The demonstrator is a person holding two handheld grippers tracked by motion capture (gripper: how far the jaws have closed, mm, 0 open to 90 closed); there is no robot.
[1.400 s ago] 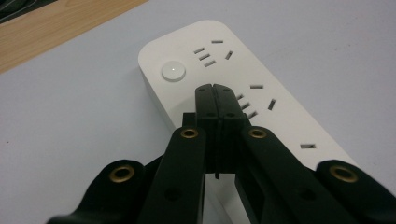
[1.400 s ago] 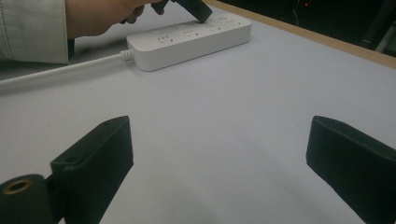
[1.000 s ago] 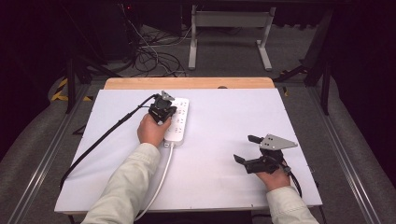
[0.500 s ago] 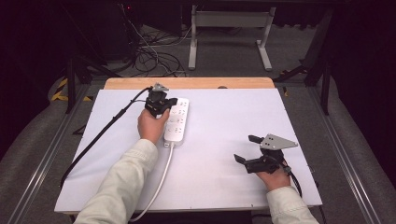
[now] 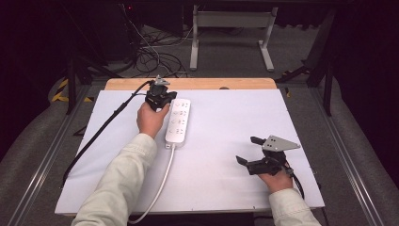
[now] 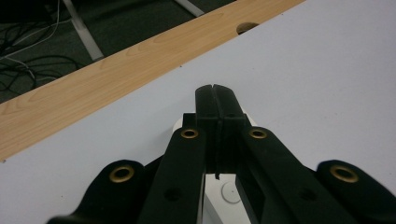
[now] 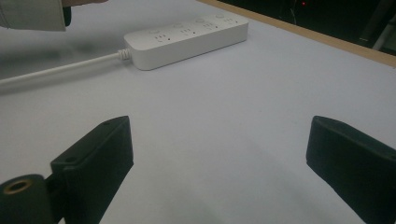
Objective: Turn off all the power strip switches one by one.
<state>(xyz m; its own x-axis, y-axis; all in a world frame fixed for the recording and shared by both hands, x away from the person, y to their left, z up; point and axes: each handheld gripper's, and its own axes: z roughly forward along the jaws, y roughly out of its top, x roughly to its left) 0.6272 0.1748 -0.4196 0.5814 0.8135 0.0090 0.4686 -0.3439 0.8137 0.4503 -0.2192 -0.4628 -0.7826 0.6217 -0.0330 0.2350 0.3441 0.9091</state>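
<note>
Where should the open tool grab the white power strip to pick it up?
Probably across the power strip's narrow width near the middle, coming straight down from above. It lies flat, with long parallel sides the right tool's open jaws could span, clear of its cord.

a white table top (image 5: 226, 155) is seen from above, with a strip of pale wood (image 5: 190, 84) running along its far edge. in the left gripper view a round hole (image 6: 246, 28) is cut into that wooden strip. the table is flanked on both sides by grey metal rails (image 5: 42, 160) laid over a grey carpeted floor (image 5: 362, 122). beyond the far edge, a tangle of black cables (image 5: 155, 59) is spread on the floor, and a white metal frame (image 5: 233, 33) with two legs is set just beside it. yellow-and-black hazard tape (image 5: 63, 89) is stuck to the floor at the left. the far part of the room is left dark, and a small red light (image 5: 126, 6) is lit there.
</note>
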